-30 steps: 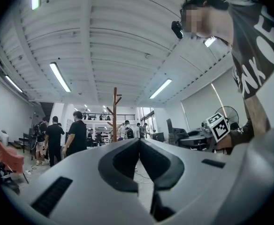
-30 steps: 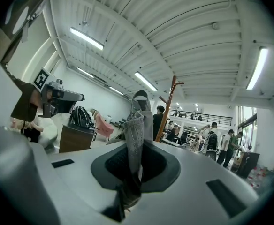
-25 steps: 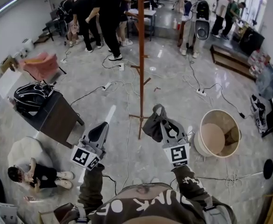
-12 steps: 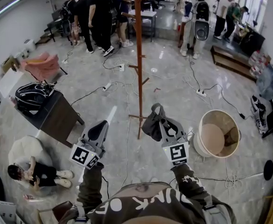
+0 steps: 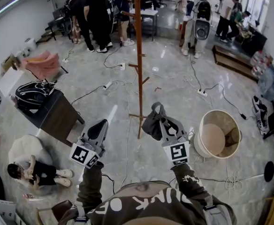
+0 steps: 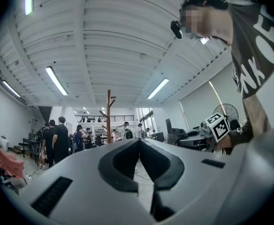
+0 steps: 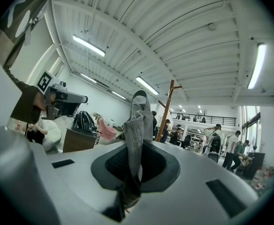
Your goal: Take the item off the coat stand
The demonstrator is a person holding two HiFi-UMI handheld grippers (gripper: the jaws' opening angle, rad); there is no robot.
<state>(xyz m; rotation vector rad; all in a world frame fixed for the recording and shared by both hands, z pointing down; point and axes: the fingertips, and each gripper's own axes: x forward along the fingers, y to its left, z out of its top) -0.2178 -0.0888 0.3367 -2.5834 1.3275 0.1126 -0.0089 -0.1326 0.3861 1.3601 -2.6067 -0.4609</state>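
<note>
Head view: the person's left tongs (image 5: 101, 124) point forward over the pale stone floor (image 5: 174, 78), their tips together and nothing in them. The right tongs (image 5: 163, 123) are clamped on a dark grey cloth item (image 5: 152, 124), which hangs bunched at their tip with a loop standing up above it. The item is just right of the lower part of the wooden coat stand (image 5: 139, 55) and apart from the pole. A round tan tub (image 5: 219, 134) stands on the floor to the right. To the left is a dark counter (image 5: 57, 118) with a black backpack (image 5: 31, 95) lying at its far end. Cables (image 5: 193, 81) trail over the floor, and a group of people (image 5: 97, 13) stands at the far end of the room.

Left gripper view: the left tongs (image 6: 139, 142) have their pads meeting in a closed line, with nothing between them. The coat stand (image 6: 109, 116) rises beyond them in the distance.

Right gripper view: the right tongs (image 7: 136, 151) are pressed tight on a grey woven strap of the item (image 7: 138, 121), which stands up from between the pads and ends in a loop. The coat stand (image 7: 166, 110) is behind it, not touching it.
</note>
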